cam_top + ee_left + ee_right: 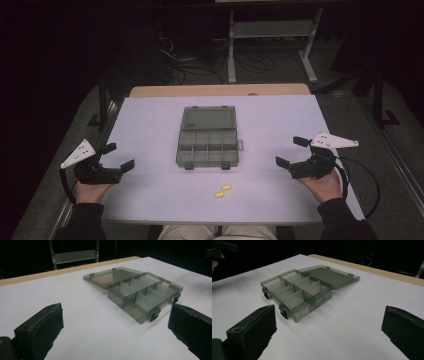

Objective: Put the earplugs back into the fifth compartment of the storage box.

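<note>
White table [150,125] — an open grey compartment box [207,145] lies mid-table, two small yellow pieces [223,190] near its front edge.

We count one grey compartment box [207,143] at the frame's centre, two yellow pieces [223,190] below it, and two grippers.

Smoky translucent grey organizer box [207,147] lies open mid-table, lid [209,118] folded flat back on the far side. Tray split into eight compartments, two rows of four, all look empty. Black latches on near edge. Two small yellow pieces [223,190] lie on the table just in front, touching or nearly so.
</note>
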Available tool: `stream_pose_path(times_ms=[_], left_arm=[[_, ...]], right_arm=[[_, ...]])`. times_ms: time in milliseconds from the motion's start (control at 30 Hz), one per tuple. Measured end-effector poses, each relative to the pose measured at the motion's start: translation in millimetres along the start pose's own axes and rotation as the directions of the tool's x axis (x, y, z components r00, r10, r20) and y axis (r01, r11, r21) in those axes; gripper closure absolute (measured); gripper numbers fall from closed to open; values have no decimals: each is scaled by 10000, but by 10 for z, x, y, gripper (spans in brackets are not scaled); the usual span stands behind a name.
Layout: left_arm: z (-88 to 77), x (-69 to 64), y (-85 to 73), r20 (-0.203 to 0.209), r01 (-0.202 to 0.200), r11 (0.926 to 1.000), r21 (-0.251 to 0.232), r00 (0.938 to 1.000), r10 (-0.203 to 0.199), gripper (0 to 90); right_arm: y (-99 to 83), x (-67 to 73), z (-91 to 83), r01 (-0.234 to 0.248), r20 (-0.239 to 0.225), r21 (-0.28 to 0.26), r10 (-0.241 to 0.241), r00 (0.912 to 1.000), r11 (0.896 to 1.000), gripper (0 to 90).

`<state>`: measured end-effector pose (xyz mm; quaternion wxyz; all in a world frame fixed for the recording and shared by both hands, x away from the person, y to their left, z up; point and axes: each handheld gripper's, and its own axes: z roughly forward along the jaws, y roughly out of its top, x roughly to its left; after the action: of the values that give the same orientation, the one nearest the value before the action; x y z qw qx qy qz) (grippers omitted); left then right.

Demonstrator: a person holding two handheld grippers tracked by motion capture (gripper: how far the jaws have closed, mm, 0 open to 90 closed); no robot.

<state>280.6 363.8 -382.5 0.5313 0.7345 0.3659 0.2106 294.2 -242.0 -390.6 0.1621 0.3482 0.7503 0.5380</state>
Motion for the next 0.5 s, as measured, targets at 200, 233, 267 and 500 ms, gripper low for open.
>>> stream_pose_path(times_ms=[200, 233, 267, 500], left_arm=[[29, -37, 8, 19, -202, 9996, 191, 9998, 202, 0], [29, -37, 8, 19, -202, 9996, 191, 9998, 202, 0], [25, -46, 15, 78, -264, 9995, 197, 9996, 262, 0], [3, -70, 40, 353, -404, 9988, 263, 9986, 394, 0]], right_arm=[[-11, 6, -24, 89, 241, 52, -90, 9997, 9999, 0], [-13, 7, -30, 123, 281, 52, -124, 9995, 9999, 0], [-17, 8, -33, 144, 310, 67, -146, 9994, 9999, 0], [-25, 22, -45, 211, 342, 218, -218, 9992, 9995, 0]])
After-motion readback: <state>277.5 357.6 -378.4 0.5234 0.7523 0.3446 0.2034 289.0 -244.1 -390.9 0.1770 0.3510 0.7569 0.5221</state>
